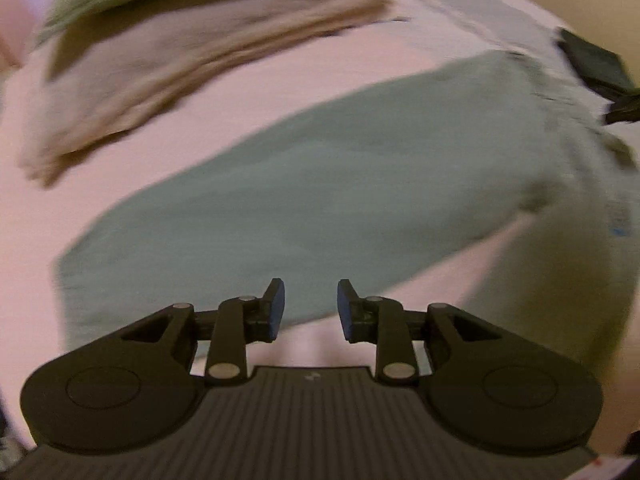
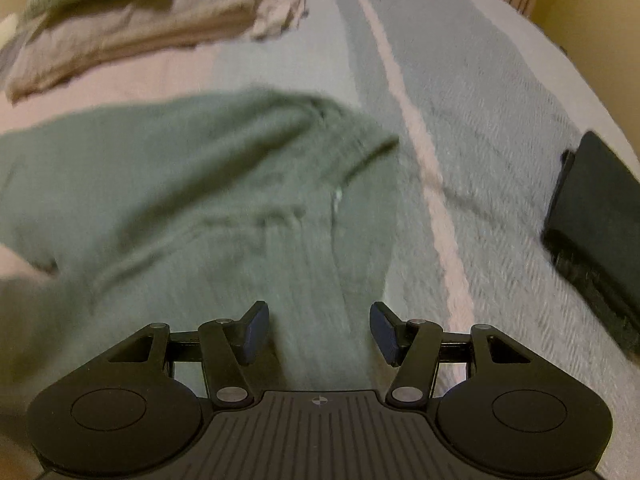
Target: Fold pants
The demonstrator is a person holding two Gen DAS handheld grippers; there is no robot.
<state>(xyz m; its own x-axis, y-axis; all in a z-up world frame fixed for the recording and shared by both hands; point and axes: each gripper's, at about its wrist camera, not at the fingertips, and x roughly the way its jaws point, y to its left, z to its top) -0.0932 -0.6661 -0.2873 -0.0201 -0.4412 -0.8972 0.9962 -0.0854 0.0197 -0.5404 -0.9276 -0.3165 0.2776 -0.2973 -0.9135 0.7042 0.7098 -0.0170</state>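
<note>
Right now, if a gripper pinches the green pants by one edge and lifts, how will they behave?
Probably floppy: the green pants lie flat and wrinkled on the bed cover, so the free part would likely sag and drag. Probably not slippery, since the fabric looks soft and matte. A push would likely bunch it up, as the creases near its right edge suggest.

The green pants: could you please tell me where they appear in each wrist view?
Left wrist: green pants run diagonally across the middle.
Right wrist: green pants fill the left and centre.
Shared landmark: the folded beige stack at upper left.
</note>
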